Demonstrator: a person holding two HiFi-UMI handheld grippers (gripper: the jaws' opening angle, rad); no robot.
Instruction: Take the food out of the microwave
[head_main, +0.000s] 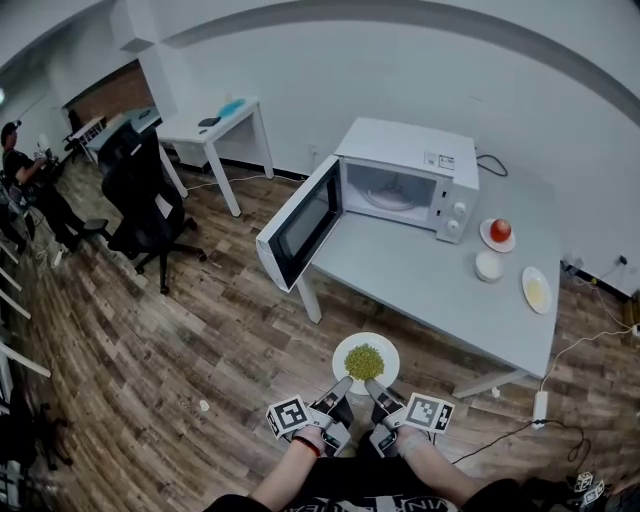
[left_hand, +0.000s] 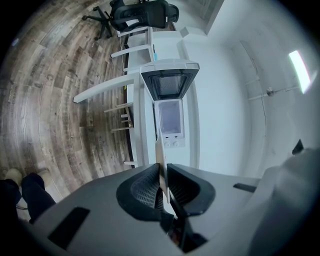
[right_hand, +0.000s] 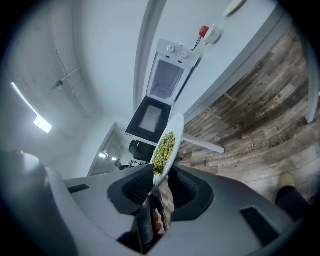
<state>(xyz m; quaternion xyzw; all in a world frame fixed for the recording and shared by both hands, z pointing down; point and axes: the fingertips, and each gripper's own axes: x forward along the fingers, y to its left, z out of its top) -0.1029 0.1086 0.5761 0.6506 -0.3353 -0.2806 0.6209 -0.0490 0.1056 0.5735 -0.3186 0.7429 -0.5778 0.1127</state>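
Note:
A white plate (head_main: 384, 352) heaped with green peas (head_main: 363, 360) hangs in the air in front of the grey table (head_main: 430, 285), close to my body. My left gripper (head_main: 341, 388) is shut on the plate's near left rim, and my right gripper (head_main: 374, 391) is shut on the near right rim. In the left gripper view the plate (left_hand: 160, 161) shows edge-on between the pads. In the right gripper view the plate (right_hand: 174, 140) and its peas (right_hand: 164, 146) rise from the jaws. The white microwave (head_main: 403, 178) stands at the table's back with its door (head_main: 300, 225) swung wide open.
On the table's right side sit a small plate with a red tomato (head_main: 500, 230), a white cup (head_main: 488, 266) and a plate with yellow food (head_main: 536, 291). A black office chair (head_main: 145, 200) and a white desk (head_main: 215, 125) stand to the left on the wooden floor. Cables run along the floor at the right.

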